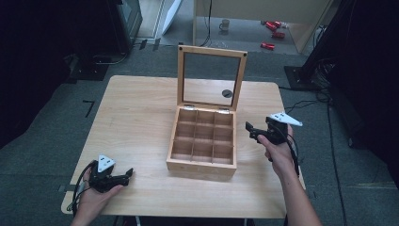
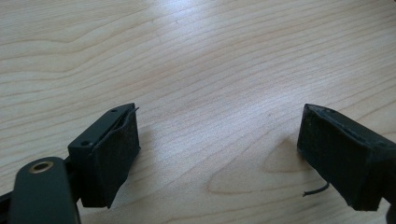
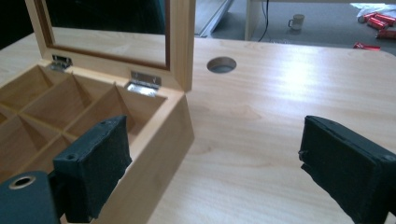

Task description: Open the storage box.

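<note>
The wooden box [image 1: 202, 141] stands near the middle of the worktop [image 1: 136, 122], its glass-paned lid [image 1: 211, 77] raised upright on two metal hinges [image 3: 145, 80] at the back edge. Its nine compartments hold nothing that I can see.

I judge the box stiff and fairly light, the bare wood giving fair purchase to padded jaws. The pane is the fragile part, and the hinged lid will likely swing if pushed. The sound place to take hold is the lid's wooden frame at its top rail or a side rail, never the glass. To shift the whole box, a side wall is the better grip.

My right gripper [image 1: 256, 132] hovers just beside the box's right wall, jaws wide apart and gripping nothing. In the right gripper view one jaw stands over the near compartments, the other over bare worktop.

My left gripper [image 1: 123, 176] rests low at the near left corner of the worktop, well apart from the box, jaws spread wide with only wood grain between them.
</note>
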`<state>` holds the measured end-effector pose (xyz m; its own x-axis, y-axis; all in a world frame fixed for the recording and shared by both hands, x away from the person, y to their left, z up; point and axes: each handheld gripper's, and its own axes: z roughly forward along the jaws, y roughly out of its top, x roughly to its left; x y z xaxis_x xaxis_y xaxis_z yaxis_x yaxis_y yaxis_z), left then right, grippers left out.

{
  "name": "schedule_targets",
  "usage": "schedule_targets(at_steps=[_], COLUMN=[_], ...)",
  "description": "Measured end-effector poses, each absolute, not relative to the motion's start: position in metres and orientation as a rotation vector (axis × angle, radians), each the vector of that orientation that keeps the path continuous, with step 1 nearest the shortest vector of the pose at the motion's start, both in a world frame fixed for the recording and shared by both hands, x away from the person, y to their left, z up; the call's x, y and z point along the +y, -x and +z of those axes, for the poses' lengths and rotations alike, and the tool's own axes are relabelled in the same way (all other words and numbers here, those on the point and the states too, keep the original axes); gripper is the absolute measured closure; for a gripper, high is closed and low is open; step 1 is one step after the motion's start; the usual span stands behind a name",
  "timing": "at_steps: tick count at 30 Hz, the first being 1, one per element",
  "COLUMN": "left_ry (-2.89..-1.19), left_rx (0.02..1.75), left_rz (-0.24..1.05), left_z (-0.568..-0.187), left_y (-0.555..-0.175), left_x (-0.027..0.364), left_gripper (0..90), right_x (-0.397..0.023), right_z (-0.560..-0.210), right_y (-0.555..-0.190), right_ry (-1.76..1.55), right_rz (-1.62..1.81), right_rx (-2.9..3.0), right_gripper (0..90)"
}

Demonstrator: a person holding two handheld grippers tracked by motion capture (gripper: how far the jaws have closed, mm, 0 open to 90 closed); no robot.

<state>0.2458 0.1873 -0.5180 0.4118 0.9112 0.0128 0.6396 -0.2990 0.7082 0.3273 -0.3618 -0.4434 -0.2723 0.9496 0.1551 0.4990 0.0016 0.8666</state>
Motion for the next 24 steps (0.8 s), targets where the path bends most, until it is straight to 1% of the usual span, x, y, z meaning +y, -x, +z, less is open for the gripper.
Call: schedule_targets(at_steps=[9, 24], left_ry=[-2.049, -2.049], left_rx=[1.312, 1.313], left_rz=[0.558, 0.558], left_z=[-0.518, -0.518], left_y=[-0.246, -0.246], left_x=[0.187, 0.187], left_gripper=[11.8, 11.4], right_x=[-0.374, -0.402], right_z=[-0.452, -0.478], right_y=[-0.304, -0.259], right_ry=[-1.504, -1.577], right_rz=[1.207, 1.152], right_rx=[1.800, 1.793], right_gripper=[8.8, 8.8])
